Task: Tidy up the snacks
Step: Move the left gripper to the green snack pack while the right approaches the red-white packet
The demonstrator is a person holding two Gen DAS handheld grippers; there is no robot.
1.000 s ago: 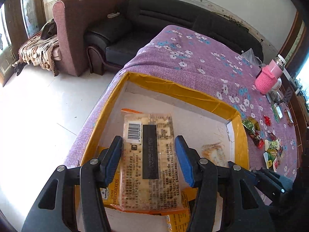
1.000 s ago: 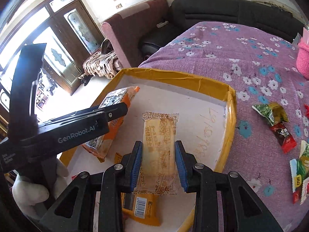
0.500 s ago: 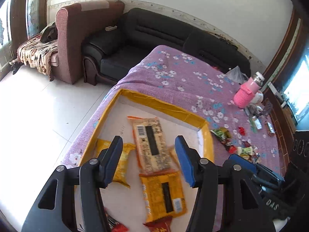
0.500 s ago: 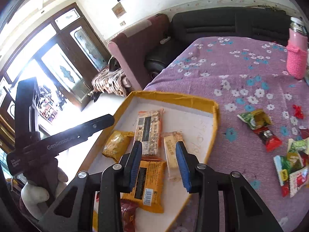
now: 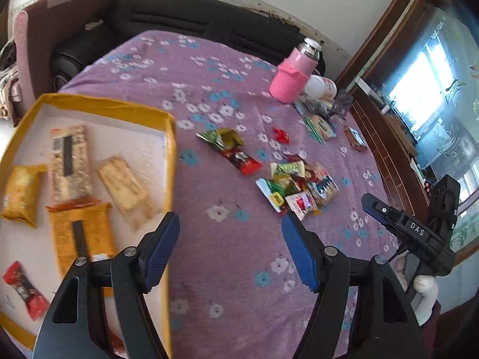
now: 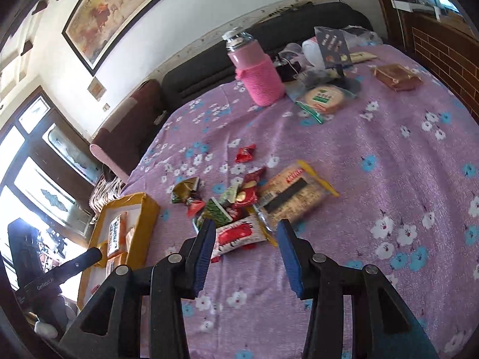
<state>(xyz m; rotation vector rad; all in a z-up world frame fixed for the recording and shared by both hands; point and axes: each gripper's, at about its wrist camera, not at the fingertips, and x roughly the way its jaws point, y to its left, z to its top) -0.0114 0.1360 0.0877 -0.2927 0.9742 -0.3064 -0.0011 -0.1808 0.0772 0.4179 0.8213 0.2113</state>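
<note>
A yellow-rimmed cardboard box [image 5: 169,137] lies on the purple floral tablecloth and holds several snack packets, among them a cracker pack [image 5: 70,161] and a pale wafer pack [image 5: 127,187]. It also shows in the right wrist view [image 6: 146,209]. A heap of loose snack packets [image 5: 295,185] lies on the cloth to its right. My left gripper [image 5: 230,227] is open and empty above the cloth beside the box. My right gripper [image 6: 245,227] is open and empty just short of the heap [image 6: 233,200], with a red-and-white packet [image 6: 236,234] and a cracker pack [image 6: 292,197] ahead of it.
A pink-sleeved bottle [image 6: 259,68] stands at the far side of the table with a round cracker pack [image 6: 324,97], a brown box [image 6: 395,76] and other clutter. A dark sofa [image 5: 179,15] lies behind. A wooden cabinet [image 5: 386,137] flanks the right edge.
Both grippers let go of their packs in the box, opened, pulled back and swung right, away from the box toward the loose snack heap.
</note>
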